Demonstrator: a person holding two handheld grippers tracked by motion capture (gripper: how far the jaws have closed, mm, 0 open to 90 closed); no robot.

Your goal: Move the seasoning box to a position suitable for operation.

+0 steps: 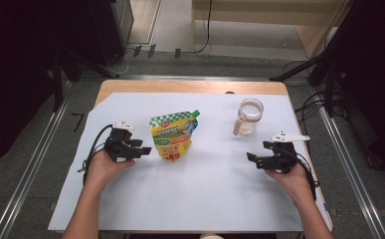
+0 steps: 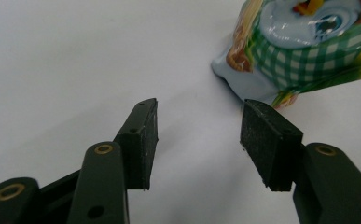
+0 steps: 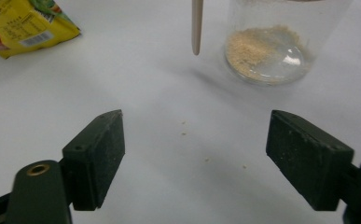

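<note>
Left gripper (image 1: 143, 150) near worktop's left edge, jaws parted, nothing between them, tips just beside snack pouch (image 1: 174, 135) but not touching. Pouch lying flat left of centre, spout towards far edge. Right gripper (image 1: 252, 157) near right edge, jaws wide apart, empty. Glass jar (image 1: 250, 116) with powder near far right corner, few crumbs (image 3: 183, 128) in front.

Left tongs (image 1: 145, 150) and right tongs (image 1: 250, 157) are held low, jaws parted and empty, pointed inward from opposite worktop edges.
</note>
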